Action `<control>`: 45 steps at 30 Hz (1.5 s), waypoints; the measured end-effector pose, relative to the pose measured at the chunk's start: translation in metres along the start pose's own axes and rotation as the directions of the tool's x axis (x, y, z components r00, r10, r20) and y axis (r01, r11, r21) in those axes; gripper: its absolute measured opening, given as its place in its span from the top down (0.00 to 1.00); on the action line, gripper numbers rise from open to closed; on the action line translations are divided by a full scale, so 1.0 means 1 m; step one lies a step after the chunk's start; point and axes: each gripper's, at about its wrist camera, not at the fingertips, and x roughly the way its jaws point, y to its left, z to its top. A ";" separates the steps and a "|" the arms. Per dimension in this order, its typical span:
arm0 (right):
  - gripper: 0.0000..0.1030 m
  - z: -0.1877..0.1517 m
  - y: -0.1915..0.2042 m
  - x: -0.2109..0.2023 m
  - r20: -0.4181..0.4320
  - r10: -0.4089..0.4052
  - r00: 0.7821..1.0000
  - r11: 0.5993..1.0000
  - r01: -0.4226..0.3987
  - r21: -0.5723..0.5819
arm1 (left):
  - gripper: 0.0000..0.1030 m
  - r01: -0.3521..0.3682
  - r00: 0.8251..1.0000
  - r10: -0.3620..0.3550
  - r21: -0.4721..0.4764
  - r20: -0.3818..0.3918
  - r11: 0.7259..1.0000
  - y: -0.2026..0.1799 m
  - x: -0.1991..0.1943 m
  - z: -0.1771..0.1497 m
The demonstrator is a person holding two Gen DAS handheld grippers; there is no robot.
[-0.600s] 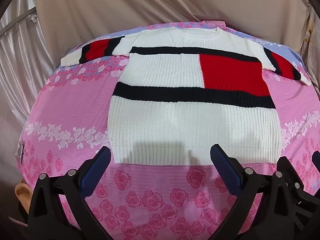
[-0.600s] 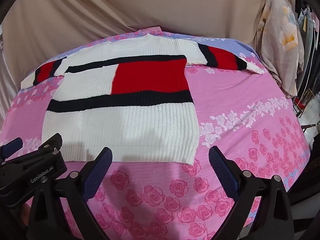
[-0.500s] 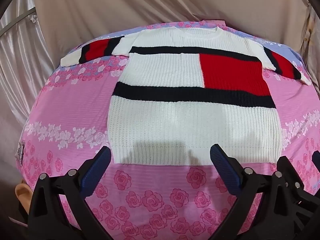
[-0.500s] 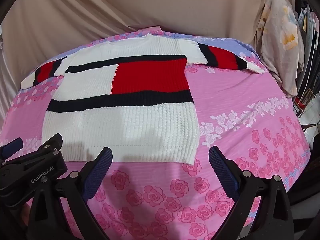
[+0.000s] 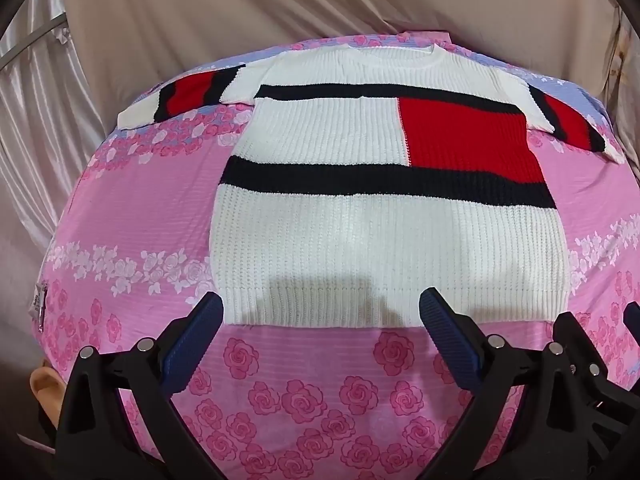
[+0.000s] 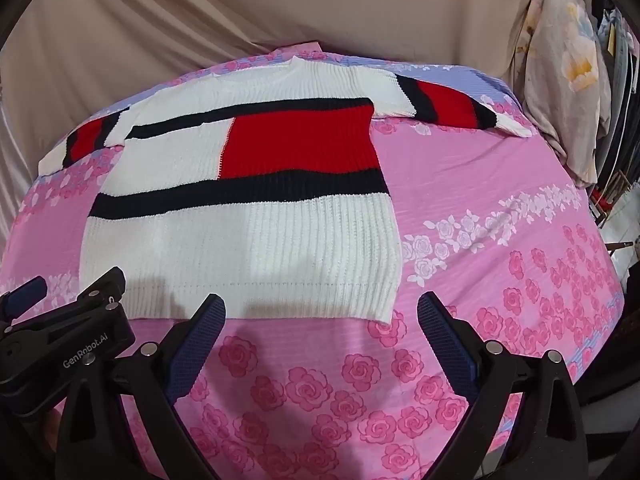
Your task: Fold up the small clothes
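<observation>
Beige drape backdrop [image 5: 240, 12] behind everything, folds visible. Bed [image 5: 132, 216] with pink rose-print sheet, pale blue band at far edge, white flower stripe across middle. Flat on bed, face up: knit sweater [image 5: 360, 240], white with navy bands and red block, collar toward far edge, hem toward near edge, both sleeves spread out to far corners. Unfolded, no creases. Floral cloth [image 6: 568, 80] hanging off right side of bed, past far right corner. Left tongs [image 5: 320, 320] spread wide, holding nothing, hovering above near edge just over hem, blue pads [image 5: 196, 344] either side of hem's left half. Right tongs [image 6: 320, 320] spread wide too, holding nothing, over hem's right corner near same edge. Left tongs' body visible at lower left in right wrist view, just beside right tongs.
</observation>
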 end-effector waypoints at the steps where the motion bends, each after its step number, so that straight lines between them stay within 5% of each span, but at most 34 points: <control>1: 0.07 0.000 0.000 0.000 -0.001 0.000 1.000 1.000 0.000 0.000 | 0.07 -0.002 1.000 0.002 0.001 0.000 1.000 0.000 0.000 0.000; 45: 0.08 0.000 0.005 0.007 -0.019 -0.002 1.000 1.000 0.002 0.001 | 0.07 -0.011 1.000 0.011 0.001 -0.010 1.000 0.006 0.008 -0.002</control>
